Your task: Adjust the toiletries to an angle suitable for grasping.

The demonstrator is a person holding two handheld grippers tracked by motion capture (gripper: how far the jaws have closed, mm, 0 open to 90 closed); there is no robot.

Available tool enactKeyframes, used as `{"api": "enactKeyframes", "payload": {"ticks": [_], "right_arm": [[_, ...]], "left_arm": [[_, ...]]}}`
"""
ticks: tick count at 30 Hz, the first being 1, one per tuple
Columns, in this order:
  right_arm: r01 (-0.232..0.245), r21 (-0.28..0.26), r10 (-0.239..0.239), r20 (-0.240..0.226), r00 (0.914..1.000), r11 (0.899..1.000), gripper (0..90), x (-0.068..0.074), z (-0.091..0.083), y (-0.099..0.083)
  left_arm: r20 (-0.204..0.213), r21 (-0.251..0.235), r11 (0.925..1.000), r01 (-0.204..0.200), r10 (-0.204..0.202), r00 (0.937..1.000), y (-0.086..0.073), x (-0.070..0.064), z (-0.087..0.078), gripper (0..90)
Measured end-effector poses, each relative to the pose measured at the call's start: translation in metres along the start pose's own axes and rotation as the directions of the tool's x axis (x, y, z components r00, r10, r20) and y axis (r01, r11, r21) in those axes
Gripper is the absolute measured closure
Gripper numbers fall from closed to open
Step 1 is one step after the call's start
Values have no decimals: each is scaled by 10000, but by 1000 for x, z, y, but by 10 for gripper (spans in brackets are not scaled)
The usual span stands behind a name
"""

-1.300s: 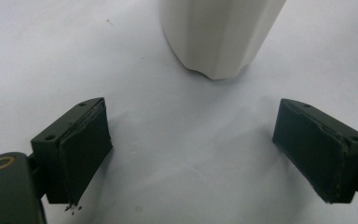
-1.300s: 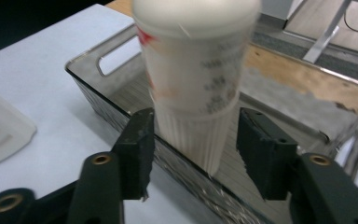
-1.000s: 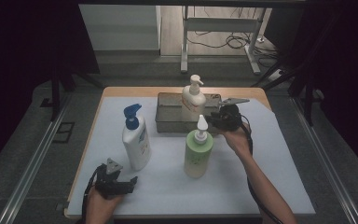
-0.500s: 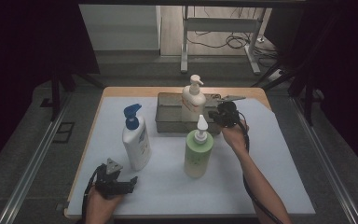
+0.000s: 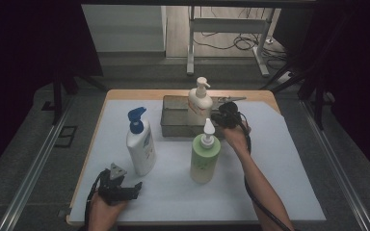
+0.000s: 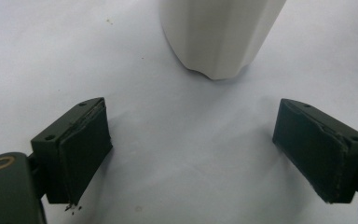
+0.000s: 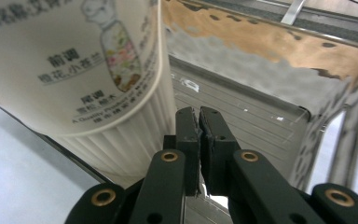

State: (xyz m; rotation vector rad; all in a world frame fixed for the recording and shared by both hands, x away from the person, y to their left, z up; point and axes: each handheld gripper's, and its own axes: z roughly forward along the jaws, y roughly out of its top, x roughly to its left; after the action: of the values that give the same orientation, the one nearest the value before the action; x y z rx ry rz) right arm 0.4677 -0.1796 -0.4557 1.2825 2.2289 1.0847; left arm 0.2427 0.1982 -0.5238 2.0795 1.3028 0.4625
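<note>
The cream pump bottle (image 5: 199, 105) stands upright in the metal tray (image 5: 173, 120) at the far side of the surface (image 5: 270, 183). It is probably rigid plastic, smooth and rather slippery, top-heavy if full; the ribbed lower body (image 7: 116, 140) looks the best place to take hold. The right tool (image 7: 199, 122) sits pinched together just beside that base, holding nothing. The left tool (image 6: 193, 154) rests wide apart, near the blue-capped bottle (image 5: 140, 142); a green bottle (image 5: 204, 154) stands nearer.
</note>
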Motion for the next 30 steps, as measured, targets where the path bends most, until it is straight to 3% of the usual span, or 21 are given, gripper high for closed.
{"api": "enactKeyframes", "payload": {"ticks": [12, 30], "right_arm": [[-48, 95, 51, -321, 9995, 9999, 885, 6, 6, 2], [293, 207, -277, -747, 9968, 9994, 885, 23, 20, 8]], "left_arm": [[4, 0, 10000, 2, -2, 10000, 0, 0, 0, 106], [-2, 12, 10000, -7, 7, 10000, 0, 0, 0, 105]]}}
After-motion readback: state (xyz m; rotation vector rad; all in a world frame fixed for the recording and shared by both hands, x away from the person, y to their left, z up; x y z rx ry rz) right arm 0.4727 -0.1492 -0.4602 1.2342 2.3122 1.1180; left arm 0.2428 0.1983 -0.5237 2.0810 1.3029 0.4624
